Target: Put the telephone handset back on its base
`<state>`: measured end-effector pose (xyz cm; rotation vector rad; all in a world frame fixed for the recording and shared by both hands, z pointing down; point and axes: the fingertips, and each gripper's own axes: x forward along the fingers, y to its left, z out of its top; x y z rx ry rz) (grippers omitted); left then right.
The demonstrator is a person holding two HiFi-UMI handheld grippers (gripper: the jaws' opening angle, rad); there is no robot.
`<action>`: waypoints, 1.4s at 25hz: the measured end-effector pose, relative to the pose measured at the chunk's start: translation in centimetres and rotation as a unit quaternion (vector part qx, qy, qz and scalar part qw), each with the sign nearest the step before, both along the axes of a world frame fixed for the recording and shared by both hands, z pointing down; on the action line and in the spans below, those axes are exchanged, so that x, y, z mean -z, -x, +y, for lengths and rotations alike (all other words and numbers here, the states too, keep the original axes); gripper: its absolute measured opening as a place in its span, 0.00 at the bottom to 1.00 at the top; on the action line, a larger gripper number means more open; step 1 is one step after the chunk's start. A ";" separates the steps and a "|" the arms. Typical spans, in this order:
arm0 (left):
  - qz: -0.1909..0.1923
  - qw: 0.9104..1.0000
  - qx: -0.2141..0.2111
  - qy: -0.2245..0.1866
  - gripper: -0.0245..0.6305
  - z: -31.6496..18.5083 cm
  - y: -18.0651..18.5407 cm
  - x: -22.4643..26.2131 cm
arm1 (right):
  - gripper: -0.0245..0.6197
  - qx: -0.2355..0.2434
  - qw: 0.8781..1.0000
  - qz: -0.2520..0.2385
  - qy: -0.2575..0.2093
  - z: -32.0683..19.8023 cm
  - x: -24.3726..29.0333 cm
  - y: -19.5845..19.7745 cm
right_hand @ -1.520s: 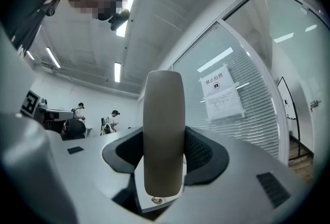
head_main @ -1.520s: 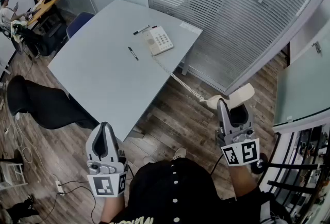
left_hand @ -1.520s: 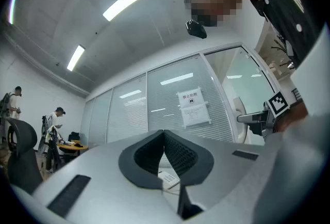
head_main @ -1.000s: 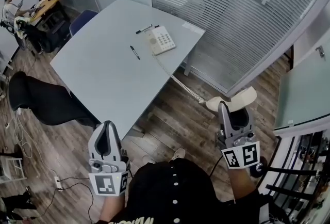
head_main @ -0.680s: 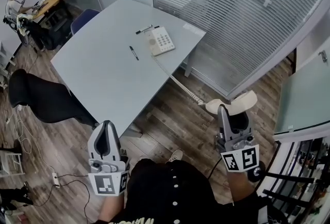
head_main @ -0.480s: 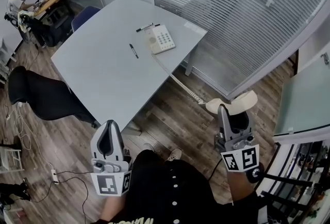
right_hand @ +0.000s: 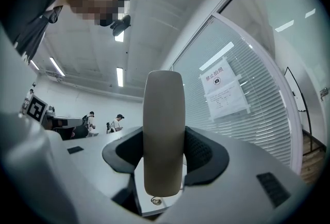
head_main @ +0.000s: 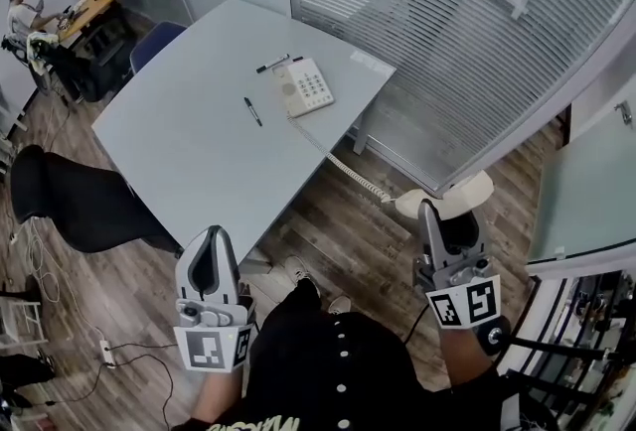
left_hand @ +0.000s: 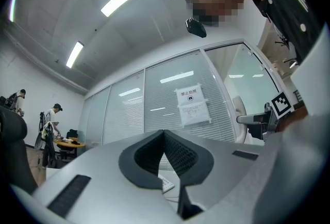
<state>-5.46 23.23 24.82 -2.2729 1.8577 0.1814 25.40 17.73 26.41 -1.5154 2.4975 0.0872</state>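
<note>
While our right gripper clamps the cream handset at lower right, well off the table, our left gripper hangs pinched together and empty. From the handset a coiled cord, seemingly near taut, runs to the telephone base by the table's right edge. A tug could drag that base off. Open wooden floor lies ahead, while the black chair crowds the left.

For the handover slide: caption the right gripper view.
Right gripper clamped on the beige handset, office blinds behind.
</note>
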 end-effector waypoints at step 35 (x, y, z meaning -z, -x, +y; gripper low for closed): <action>0.026 0.999 -0.011 -0.018 0.06 -14.6 9.8 -0.3 | 0.40 -0.010 0.999 0.028 -0.015 -14.4 1.4 9.2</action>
